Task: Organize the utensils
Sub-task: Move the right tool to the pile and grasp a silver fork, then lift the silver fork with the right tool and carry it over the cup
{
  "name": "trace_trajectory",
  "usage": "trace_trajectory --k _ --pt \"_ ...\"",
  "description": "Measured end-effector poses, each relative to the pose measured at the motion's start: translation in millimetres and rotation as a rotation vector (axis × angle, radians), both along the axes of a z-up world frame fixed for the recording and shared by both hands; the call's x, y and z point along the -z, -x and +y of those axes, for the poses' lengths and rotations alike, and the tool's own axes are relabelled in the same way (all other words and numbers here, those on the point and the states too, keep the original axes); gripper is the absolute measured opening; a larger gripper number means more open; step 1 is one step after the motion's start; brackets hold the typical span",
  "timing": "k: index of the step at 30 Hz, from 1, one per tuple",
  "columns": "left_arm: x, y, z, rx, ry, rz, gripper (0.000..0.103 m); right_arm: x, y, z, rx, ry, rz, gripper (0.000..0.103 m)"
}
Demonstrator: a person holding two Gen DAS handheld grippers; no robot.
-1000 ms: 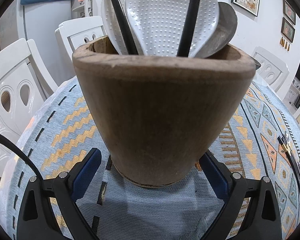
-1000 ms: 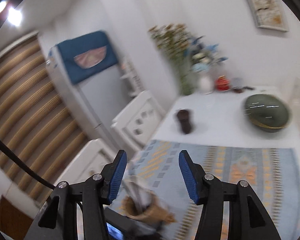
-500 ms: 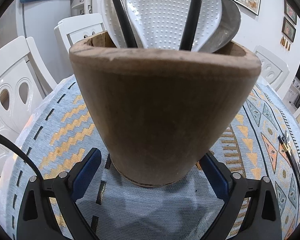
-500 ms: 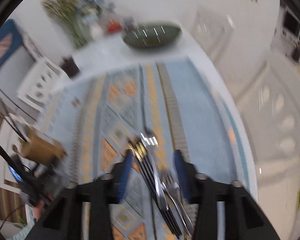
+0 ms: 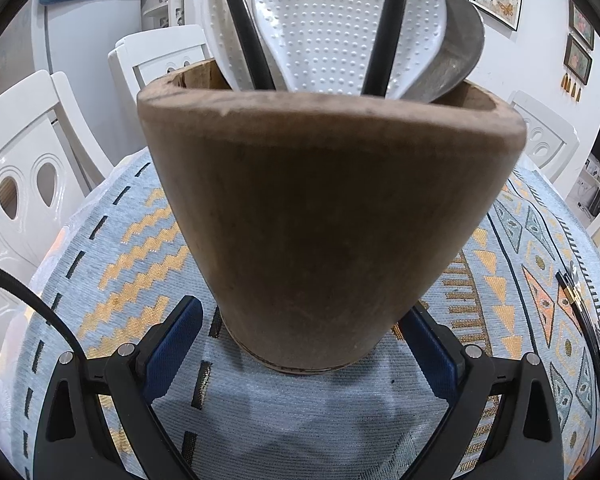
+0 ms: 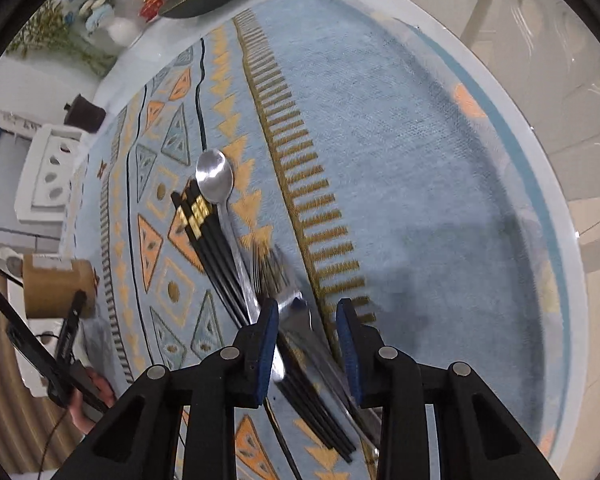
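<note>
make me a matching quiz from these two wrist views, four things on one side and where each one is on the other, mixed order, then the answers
Things:
1. wooden holder
2. white dotted paddle
3. spoon
4. fork

Places:
A. lying on the cloth, tines just ahead of the right gripper, handle running back between its jaws
B. standing upright between the left gripper's blue pads
C. lying beside the black chopsticks, bowl pointing away from the camera
D. sticking up out of the brown pot

Pairs: 1-B, 2-D, 3-C, 4-A
</note>
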State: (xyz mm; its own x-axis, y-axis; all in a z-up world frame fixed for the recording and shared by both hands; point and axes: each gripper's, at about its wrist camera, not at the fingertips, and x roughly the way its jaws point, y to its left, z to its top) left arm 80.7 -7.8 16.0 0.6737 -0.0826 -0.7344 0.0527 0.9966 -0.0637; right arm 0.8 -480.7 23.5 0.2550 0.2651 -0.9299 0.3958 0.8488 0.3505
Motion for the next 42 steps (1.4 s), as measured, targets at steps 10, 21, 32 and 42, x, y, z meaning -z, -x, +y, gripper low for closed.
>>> trace_trajectory --k 10,21,32,42 --pt "2 1 1 0.0 -0.003 -0.001 0.099 11 -28 45 -0.218 0.167 0.097 0.028" --pt "2 1 0 0.0 -0.003 0.0 0.099 -14 -15 45 -0.195 0.222 0.025 0.003" --pt "2 1 0 0.0 -0.003 0.0 0.099 -95 12 38 -0.15 0.072 -0.36 0.003" --pt "2 1 0 0.0 -0.004 0.0 0.099 -128 -23 62 -0.116 -0.027 -0.509 0.002"
